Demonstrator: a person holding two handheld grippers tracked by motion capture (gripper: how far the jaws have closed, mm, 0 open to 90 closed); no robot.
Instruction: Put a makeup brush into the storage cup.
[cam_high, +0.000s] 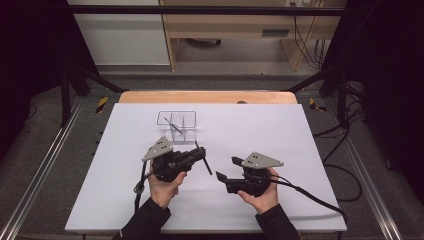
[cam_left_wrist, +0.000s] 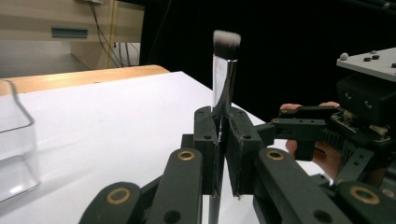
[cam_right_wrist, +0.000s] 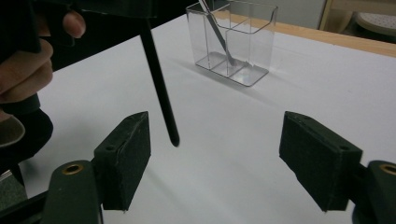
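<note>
While the left gripper (cam_left_wrist: 223, 140) clamps it between shut jaws, the makeup brush (cam_left_wrist: 225, 79) stands nearly upright in the left gripper view, its white-tipped bristle head above the jaws and its black handle running down below them. In the high view the same brush (cam_high: 204, 161) shows as a thin dark stick slanting down from the left gripper (cam_high: 198, 152) towards the desk (cam_high: 280, 130), its lower end hanging just above the white surface. From the right gripper view the handle tip (cam_right_wrist: 173, 139) hangs free in the air, ahead of the right gripper (cam_right_wrist: 215, 154) and nearer its left pad than its right, touching neither. That gripper's jaws are spread wide with nothing between them, and in the high view it (cam_high: 227, 169) sits just beside the brush, to its right. I can read no brand, label or writing on the brush or on either gripper. Farther back on the desk stands a clear plastic organizer (cam_high: 177, 125) with compartments, well apart from both grippers; one slim tool (cam_right_wrist: 217, 32) leans inside it. A hand (cam_high: 165, 187) holds the left gripper from below.
</note>
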